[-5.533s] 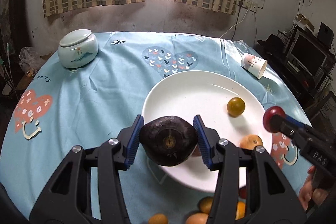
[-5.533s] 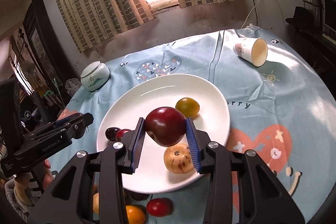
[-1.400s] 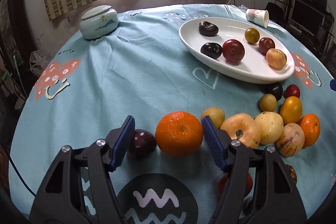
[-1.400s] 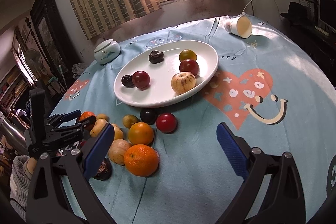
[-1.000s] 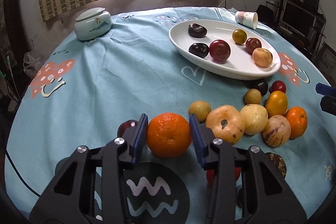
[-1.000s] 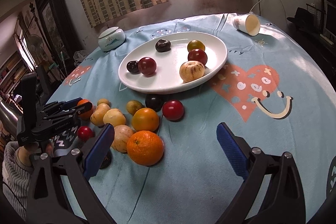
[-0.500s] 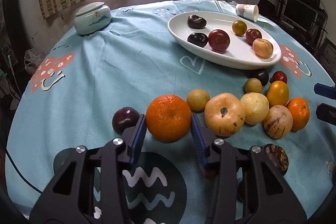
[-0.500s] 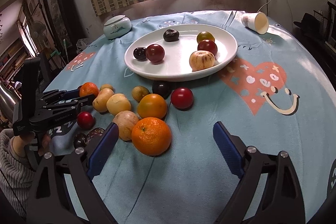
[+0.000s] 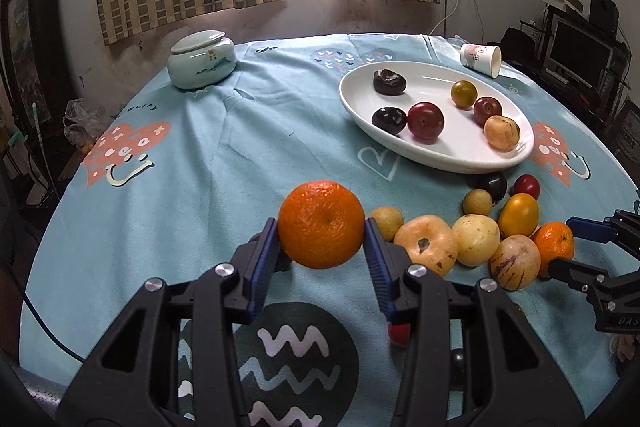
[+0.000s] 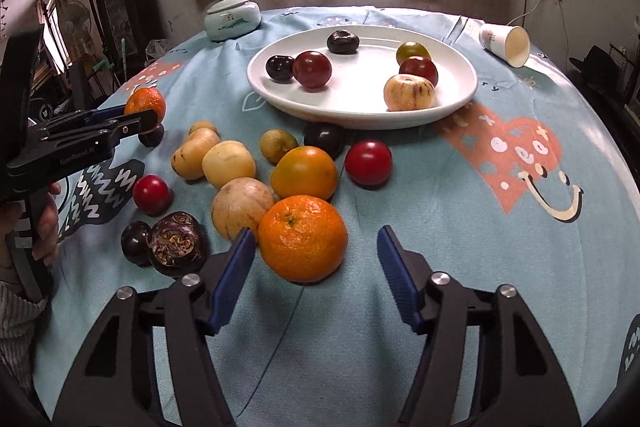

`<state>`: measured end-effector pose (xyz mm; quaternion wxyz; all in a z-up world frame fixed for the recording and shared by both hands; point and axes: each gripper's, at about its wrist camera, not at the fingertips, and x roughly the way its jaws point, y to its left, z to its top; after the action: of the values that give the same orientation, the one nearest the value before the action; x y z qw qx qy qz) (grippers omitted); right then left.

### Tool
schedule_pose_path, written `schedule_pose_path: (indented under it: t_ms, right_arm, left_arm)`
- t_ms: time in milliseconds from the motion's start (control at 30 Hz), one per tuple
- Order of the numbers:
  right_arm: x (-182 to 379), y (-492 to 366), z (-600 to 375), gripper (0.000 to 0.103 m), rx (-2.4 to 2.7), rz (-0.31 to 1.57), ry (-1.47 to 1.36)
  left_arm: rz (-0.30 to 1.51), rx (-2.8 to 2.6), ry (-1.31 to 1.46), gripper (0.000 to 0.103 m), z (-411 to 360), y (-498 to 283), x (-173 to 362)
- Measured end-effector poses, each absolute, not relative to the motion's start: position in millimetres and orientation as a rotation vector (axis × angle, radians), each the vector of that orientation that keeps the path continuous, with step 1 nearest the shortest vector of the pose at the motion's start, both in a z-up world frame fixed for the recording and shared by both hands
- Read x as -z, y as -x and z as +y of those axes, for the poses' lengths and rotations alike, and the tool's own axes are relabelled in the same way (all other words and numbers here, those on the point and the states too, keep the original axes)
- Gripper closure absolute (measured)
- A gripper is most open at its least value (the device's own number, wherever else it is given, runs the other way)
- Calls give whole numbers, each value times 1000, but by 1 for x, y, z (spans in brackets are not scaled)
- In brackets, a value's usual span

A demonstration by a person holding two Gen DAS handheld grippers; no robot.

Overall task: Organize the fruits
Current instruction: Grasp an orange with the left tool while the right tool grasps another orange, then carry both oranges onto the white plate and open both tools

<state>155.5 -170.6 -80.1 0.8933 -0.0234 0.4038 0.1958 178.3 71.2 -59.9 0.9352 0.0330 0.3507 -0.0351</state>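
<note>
A: Two oranges matter to you here. Your left gripper has its jaws clamped on one orange, pads pressed to both its sides, and it looks lifted clear of the cloth, on the near side of the white plate.

B: And the right gripper?

A: Your right gripper has its jaws closing around the second orange, which sits on the worktop in front of the plate. That orange lies close to the left pad; the right pad stands clear of it, so nothing is gripped.

B: What sits on the plate?

A: Six fruits: two dark ones, two red ones, a greenish-yellow one and a pale striped one.

B: And off the plate?

A: A loose cluster between the plate and your right gripper: a red fruit, an orange-yellow one, several pale yellow ones, and dark ones nearest your left hand. A tipped paper cup lies beyond the plate to its right, a lidded jar beyond it to its left.
</note>
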Motion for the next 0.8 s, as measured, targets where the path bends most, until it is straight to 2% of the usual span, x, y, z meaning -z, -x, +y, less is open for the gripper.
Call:
schedule_pose_path:
  t_ms: [100, 200, 400, 600, 733, 800]
  right_arm:
    - [83, -158, -171, 55, -445, 853, 19]
    - [91, -166, -167, 55, -452, 899, 10]
    - [81, -161, -173, 58, -465, 855, -16]
    - [21, -164, -216, 57, -381, 666, -149]
    - [-35, -185, -231, 57, -340, 556, -167]
    - [-45, -201, -229, 57, -333, 538, -168]
  left_arm:
    - [719, 71, -68, 59, 70, -178, 60]
    - [732, 81, -72, 59, 67, -179, 64]
    - [766, 78, -87, 59, 63, -185, 75]
    - [727, 99, -12, 59, 60, -197, 40]
    - [664, 89, -45, 59, 36, -225, 1]
    - [650, 83, -50, 59, 23, -245, -9]
